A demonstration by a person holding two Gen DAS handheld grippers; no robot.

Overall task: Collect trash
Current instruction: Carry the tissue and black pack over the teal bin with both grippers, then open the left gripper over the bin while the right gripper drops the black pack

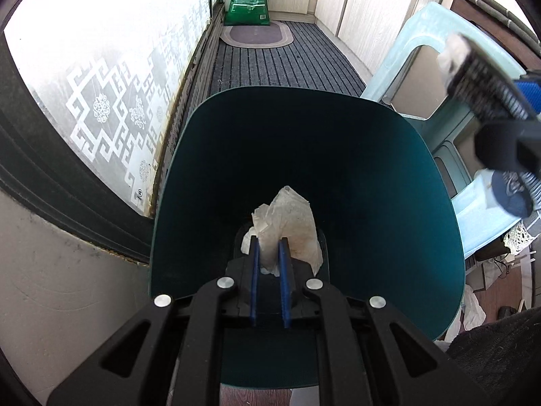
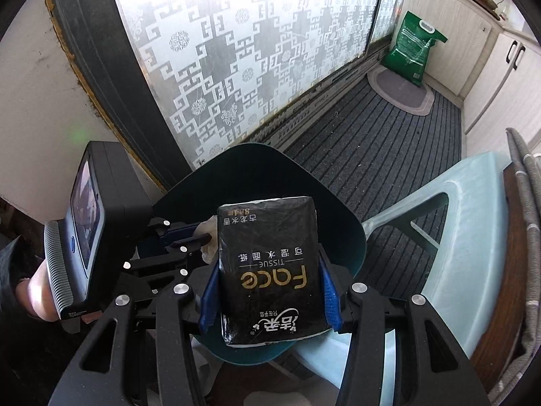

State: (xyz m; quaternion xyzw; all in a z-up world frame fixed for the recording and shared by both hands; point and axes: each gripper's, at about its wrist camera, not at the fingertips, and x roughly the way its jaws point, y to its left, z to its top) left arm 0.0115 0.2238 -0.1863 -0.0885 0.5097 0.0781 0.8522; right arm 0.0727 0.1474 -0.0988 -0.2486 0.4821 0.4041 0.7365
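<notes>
Crumpled tissue [image 1: 287,226] sits pinched between left gripper [image 1: 269,253] jaws, over bin [image 1: 209,142].

Daylight glares through the frosted window [image 2: 257,50]; fisheye edges darken, bend.

Bin [image 1: 338,155] — stool [image 1: 416,67] right of it

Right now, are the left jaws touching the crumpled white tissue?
Touching. The left wrist view shows the left gripper with its blue jaws pinching the crumpled white tissue.
</notes>
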